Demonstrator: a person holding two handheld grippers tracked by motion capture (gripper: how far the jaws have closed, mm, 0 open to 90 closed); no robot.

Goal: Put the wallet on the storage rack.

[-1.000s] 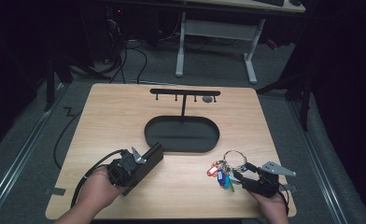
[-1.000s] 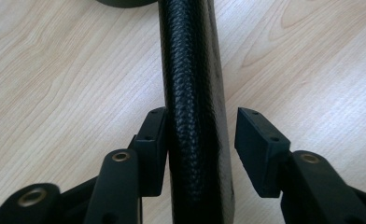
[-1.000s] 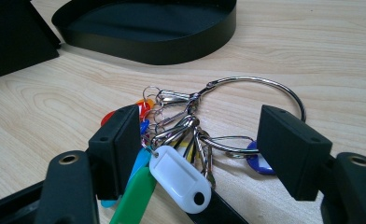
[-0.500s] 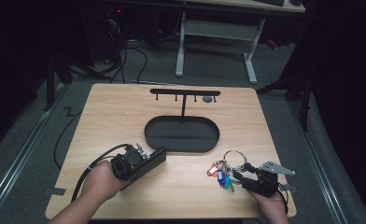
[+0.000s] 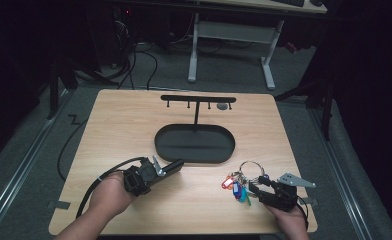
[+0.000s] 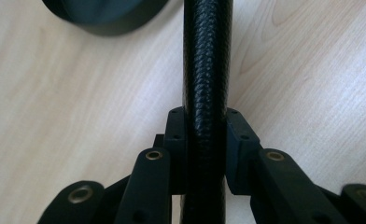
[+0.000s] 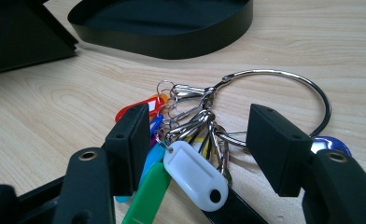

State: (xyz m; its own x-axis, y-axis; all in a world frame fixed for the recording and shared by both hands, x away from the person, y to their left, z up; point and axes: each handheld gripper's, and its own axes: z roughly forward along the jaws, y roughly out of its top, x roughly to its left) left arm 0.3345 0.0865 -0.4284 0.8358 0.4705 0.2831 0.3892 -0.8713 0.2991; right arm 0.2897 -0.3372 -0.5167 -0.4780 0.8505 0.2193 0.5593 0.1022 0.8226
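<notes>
My left gripper [image 5: 159, 170] is at the table's front left, shut on a long black rod with a woven texture [image 6: 207, 70]. The rod pokes out toward the oval tray [image 5: 194, 142]. At the front right lies a bunch of keys with coloured tags [image 5: 236, 185] on a large metal ring [image 7: 284, 77]. My right gripper [image 7: 202, 140] is open, one jaw on each side of the bunch. A white tag [image 7: 195, 175] and a green one lie between the jaws.
A black stand rises from the oval tray's wall [image 7: 172, 42] at mid-table, with a post and a hooked crossbar [image 5: 198, 98]. Bare wooden table [image 5: 124, 125] surrounds it. A metal desk frame and cables sit on the floor beyond the far edge.
The left hand has shifted slightly right with the rod, which now points a little lower toward the tray. The right gripper has barely moved.
</notes>
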